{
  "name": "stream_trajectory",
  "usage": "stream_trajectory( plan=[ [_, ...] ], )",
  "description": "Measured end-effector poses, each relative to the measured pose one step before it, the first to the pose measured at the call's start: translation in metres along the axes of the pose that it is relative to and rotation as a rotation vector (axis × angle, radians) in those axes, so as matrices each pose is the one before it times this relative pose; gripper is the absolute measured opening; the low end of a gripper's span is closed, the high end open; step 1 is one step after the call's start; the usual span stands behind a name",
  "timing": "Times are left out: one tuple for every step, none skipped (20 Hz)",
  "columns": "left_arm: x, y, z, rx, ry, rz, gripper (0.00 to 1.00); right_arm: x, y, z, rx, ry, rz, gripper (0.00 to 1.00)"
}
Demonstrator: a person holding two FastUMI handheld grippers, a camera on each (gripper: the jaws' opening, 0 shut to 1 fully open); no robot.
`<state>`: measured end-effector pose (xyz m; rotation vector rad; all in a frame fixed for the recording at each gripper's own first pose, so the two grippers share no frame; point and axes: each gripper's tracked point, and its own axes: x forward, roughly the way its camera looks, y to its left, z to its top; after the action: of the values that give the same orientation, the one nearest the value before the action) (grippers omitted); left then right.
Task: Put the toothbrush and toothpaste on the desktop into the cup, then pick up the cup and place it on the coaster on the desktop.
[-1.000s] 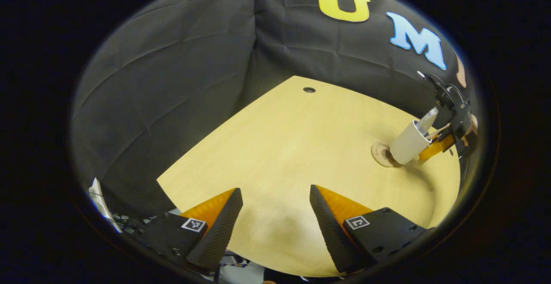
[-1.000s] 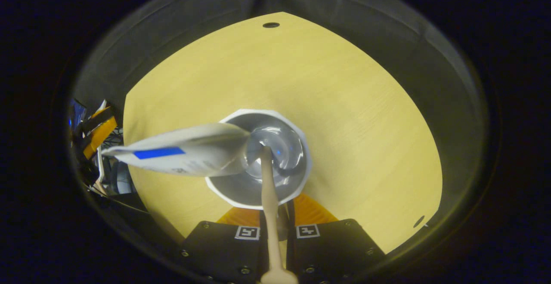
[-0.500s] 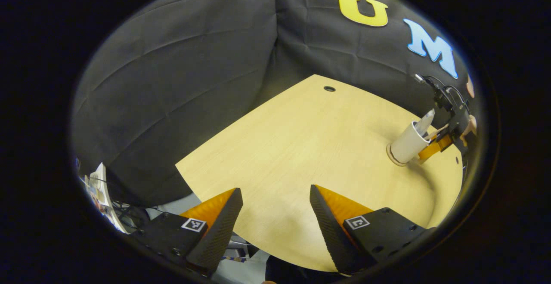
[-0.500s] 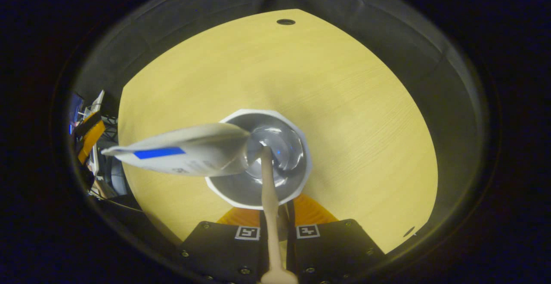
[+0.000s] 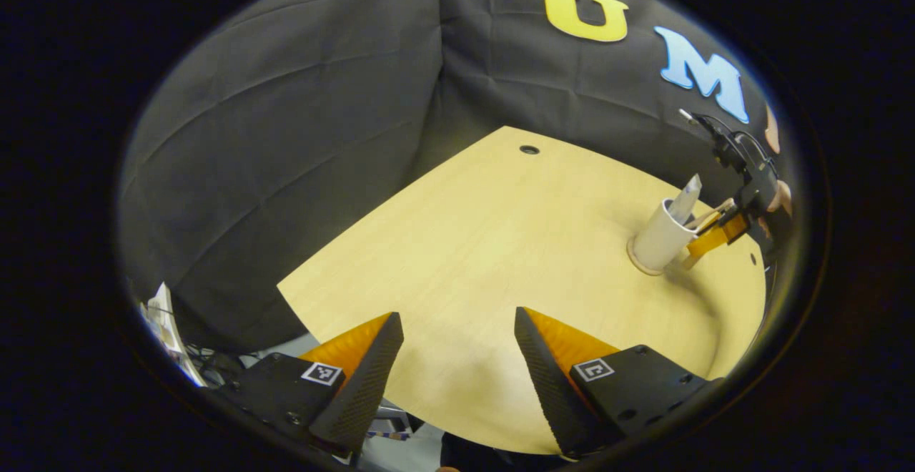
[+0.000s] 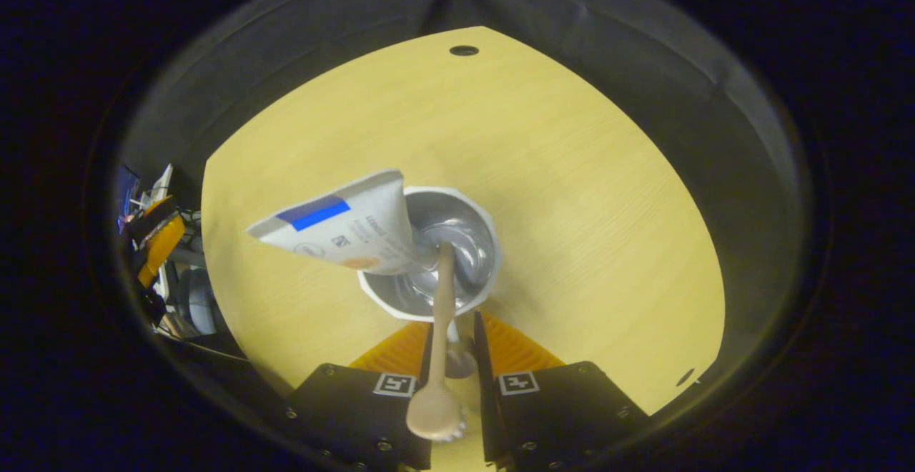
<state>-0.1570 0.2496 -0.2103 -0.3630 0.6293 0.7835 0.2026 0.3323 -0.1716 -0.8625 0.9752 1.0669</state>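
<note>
We have the cup sitting on the coaster, toothpaste and toothbrush inside. Right gripper sits narrow at the cup's near wall; we can't tell if it's gripping or just released. Left gripper is wide, holding nothing. Risk as we see it: the brush head overhangs between the right fingers, so pulling back could snag it and tip the cup. Desktop is bare light wood inside the black-cloth booth.

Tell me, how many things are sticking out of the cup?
2. The toothpaste leans out over the rim of the cup, and the toothbrush pokes out toward the right gripper. Anything smaller inside could be hidden.
</note>
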Motion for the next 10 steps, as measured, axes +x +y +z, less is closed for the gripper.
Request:
stream_trajectory(
  plan=[
    [-0.00018,-0.00457,0.00461,0.01229,-0.00622,-0.01048,1.0,-0.00278,0.00113,-0.00277,0.01532,-0.01645,0.00005,0.28],
    [0.00055,-0.00551,0.00605,0.0162,-0.00891,-0.00975,1.0,-0.00492,-0.00036,-0.00168,0.01459,-0.01537,-0.00114,0.28],
    [0.00145,-0.00521,0.00542,0.01528,-0.01123,-0.01659,1.0,-0.00563,-0.00018,-0.00298,0.019,-0.01675,-0.00314,0.28],
    [0.00138,-0.0078,0.00679,0.01419,-0.01043,-0.01962,1.0,-0.00651,0.00033,-0.00268,0.02255,-0.01906,-0.0041,0.28],
    [0.00278,-0.00784,0.0063,0.01414,-0.01152,-0.02184,1.0,-0.00693,0.00009,-0.00402,0.01925,-0.01885,-0.0067,0.27],
    [0.00281,-0.00968,0.00885,0.0157,-0.01325,-0.02538,1.0,-0.0072,-0.00232,-0.00484,0.0132,-0.01587,-0.01693,0.27],
    [0.00374,-0.00926,0.00855,0.01835,-0.01477,-0.027,1.0,-0.00806,-0.00332,-0.00616,0.0092,-0.01786,-0.02453,0.27],
    [0.00438,-0.01046,0.01054,0.02206,-0.01123,-0.02865,1.0,-0.00818,-0.00491,-0.00571,0.01358,-0.01808,-0.02423,0.27],
    [0.00475,-0.00928,0.01012,0.02543,-0.01421,-0.02666,1.0,-0.01066,-0.00433,-0.00718,0.02477,-0.01606,-0.01904,0.27],
    [0.00394,-0.0092,0.01099,0.02683,-0.01863,-0.02507,1.0,-0.01109,-0.00385,-0.00595,0.03036,-0.01754,-0.01575,0.27]
  ],
)
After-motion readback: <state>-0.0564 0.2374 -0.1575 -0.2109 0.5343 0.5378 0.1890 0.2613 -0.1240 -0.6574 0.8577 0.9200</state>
